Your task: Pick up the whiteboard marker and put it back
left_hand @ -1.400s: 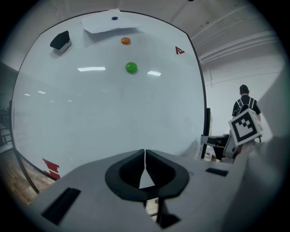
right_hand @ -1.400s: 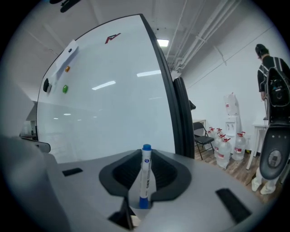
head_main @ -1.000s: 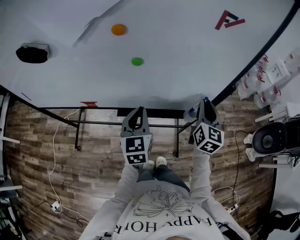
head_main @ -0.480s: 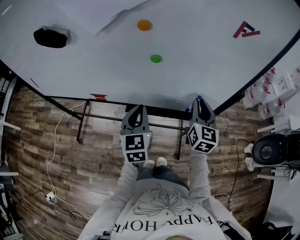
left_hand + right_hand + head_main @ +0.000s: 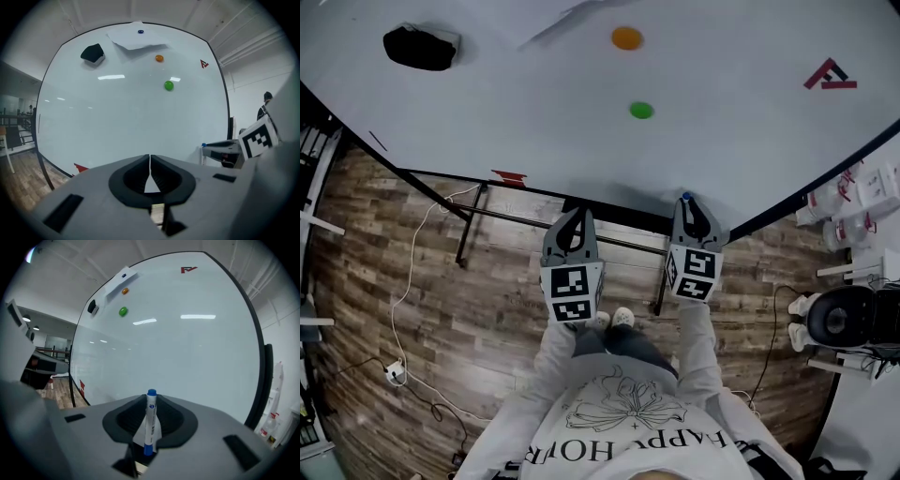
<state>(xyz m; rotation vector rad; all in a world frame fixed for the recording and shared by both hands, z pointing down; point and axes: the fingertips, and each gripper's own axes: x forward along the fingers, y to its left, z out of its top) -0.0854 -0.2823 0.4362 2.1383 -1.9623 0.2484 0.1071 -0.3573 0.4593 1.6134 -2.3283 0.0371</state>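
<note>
The whiteboard marker has a white body and a blue cap, and it stands upright between the jaws of my right gripper, which is shut on it. In the head view the right gripper is at the whiteboard's lower edge, with the marker's blue tip just over the black ledge. My left gripper hangs beside it to the left, below the ledge. Its jaws meet with nothing in them. From the left gripper view the marker's tip shows at the right.
On the board are a black eraser, an orange magnet, a green magnet and a red logo. The stand's metal bars are under the board. A white cord and plug lie on the wood floor at left. White bottles are at right.
The right gripper with the marker has shifted left toward the board's lower edge and rolled, so its marker cube now sits squarer. The left gripper has moved a little. The board has slid right in view.
</note>
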